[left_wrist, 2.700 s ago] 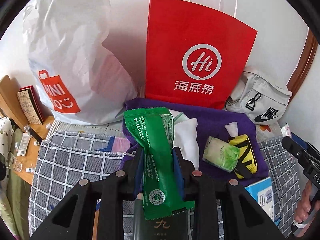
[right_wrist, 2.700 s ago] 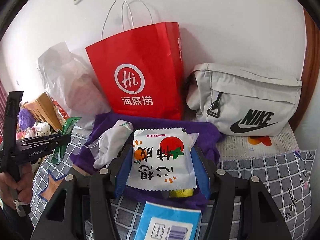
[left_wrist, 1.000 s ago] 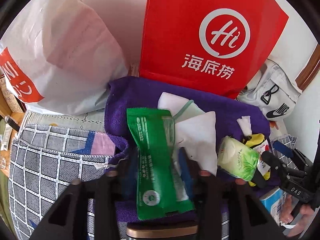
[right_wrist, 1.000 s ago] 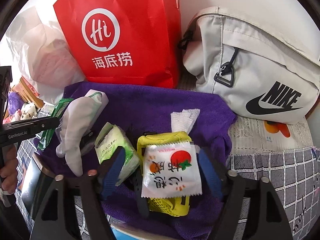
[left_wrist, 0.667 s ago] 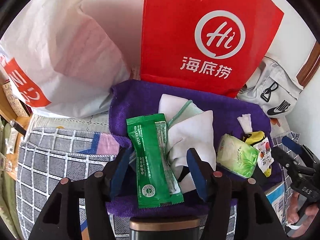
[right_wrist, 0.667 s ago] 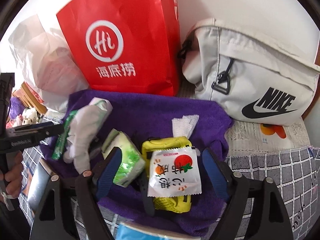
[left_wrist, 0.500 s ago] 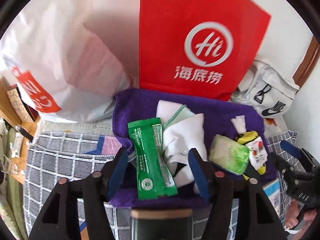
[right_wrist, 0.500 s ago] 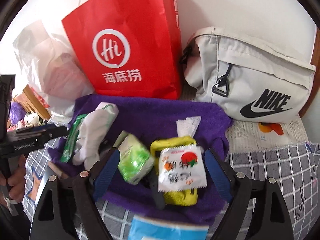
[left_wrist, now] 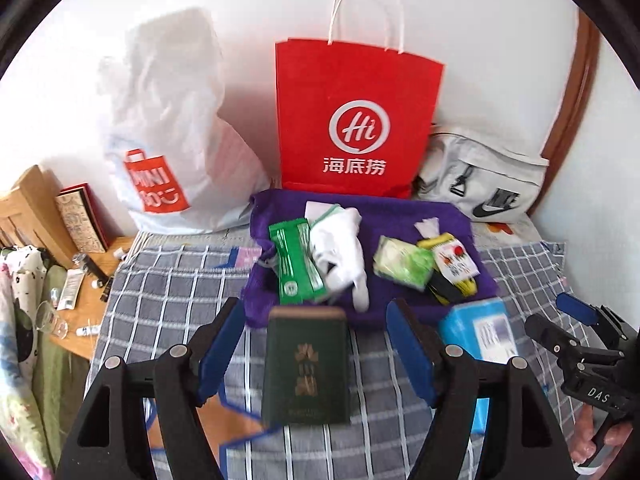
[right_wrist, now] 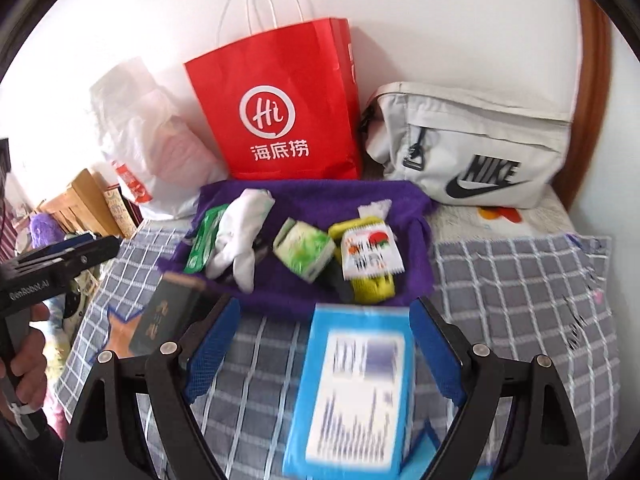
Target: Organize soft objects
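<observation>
A purple towel (left_wrist: 400, 216) (right_wrist: 320, 196) lies on the checked bed cover. On it lie a green packet (left_wrist: 294, 264) (right_wrist: 202, 242), white cloth (left_wrist: 340, 248) (right_wrist: 240, 232), a light green tissue pack (left_wrist: 402, 262) (right_wrist: 306, 250), and a white packet with a tomato print (left_wrist: 456, 266) (right_wrist: 370, 254) on a yellow item (right_wrist: 370, 286). My left gripper (left_wrist: 314, 352) is open and empty, pulled back over a dark green box (left_wrist: 306, 364) (right_wrist: 168, 312). My right gripper (right_wrist: 320, 348) is open and empty over a blue box (right_wrist: 356, 396) (left_wrist: 476, 328).
A red paper bag (left_wrist: 356, 120) (right_wrist: 280, 100), a white plastic bag (left_wrist: 168, 128) (right_wrist: 148, 136) and a grey Nike bag (left_wrist: 484, 184) (right_wrist: 468, 148) stand against the wall behind the towel. A wooden side table (left_wrist: 76, 248) with small items is at left.
Both grippers opened, left the green packet and the tomato-print packet on the purple towel, and drew back toward me.
</observation>
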{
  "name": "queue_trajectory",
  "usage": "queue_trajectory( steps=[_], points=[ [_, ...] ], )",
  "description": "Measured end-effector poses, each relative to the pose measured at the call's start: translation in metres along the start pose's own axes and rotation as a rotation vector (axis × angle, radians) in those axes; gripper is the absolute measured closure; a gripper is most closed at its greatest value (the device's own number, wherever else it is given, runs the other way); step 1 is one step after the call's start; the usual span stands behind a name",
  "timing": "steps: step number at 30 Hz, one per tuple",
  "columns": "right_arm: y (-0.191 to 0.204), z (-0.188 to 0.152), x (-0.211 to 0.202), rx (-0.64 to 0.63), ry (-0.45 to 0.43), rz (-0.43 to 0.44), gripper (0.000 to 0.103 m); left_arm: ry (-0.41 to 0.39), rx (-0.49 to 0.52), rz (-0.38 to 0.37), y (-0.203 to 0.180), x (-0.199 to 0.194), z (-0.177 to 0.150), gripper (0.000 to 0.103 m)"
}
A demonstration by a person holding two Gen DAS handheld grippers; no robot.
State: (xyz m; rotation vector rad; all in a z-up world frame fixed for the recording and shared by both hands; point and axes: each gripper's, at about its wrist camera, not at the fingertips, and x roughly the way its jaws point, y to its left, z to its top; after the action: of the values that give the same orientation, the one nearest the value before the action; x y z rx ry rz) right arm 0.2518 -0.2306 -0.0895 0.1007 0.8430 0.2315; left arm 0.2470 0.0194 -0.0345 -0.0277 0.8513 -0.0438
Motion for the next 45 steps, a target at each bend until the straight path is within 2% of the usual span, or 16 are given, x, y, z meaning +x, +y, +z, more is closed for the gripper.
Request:
queue_trajectory(
  steps=[3,6,8,13,15,19,30,45],
  points=[
    [0.006,-0.02,-0.03,0.002,-0.016,-0.004,0.012,-0.014,-0.005,-0.016,-0.007,-0.024,-0.02,0.025],
    [0.014,-0.038,-0.057,-0.008,-0.05,-0.049,0.003,-0.028,0.004,-0.022,-0.014,-0.047,-0.04,0.024],
    [0.019,-0.05,-0.075,-0.015,-0.078,-0.077,0.001,-0.044,-0.002,-0.013,-0.018,-0.063,-0.054,0.022],
    [0.021,-0.072,-0.105,0.007,-0.092,-0.082,0.0,-0.073,0.022,-0.001,-0.028,-0.099,-0.085,0.008],
    [0.022,-0.083,-0.116,0.013,-0.095,-0.091,0.0,-0.076,0.018,0.014,-0.029,-0.108,-0.093,0.006],
    [0.023,-0.103,-0.133,0.012,-0.102,-0.111,0.0,-0.083,0.011,0.049,-0.031,-0.125,-0.112,0.006],
    [0.028,-0.133,-0.167,0.003,-0.125,-0.092,0.0,-0.091,0.0,0.044,-0.035,-0.151,-0.145,0.006],
    [0.03,-0.143,-0.185,-0.009,-0.155,-0.115,0.0,-0.109,0.001,0.027,-0.04,-0.166,-0.153,0.006]
  ],
)
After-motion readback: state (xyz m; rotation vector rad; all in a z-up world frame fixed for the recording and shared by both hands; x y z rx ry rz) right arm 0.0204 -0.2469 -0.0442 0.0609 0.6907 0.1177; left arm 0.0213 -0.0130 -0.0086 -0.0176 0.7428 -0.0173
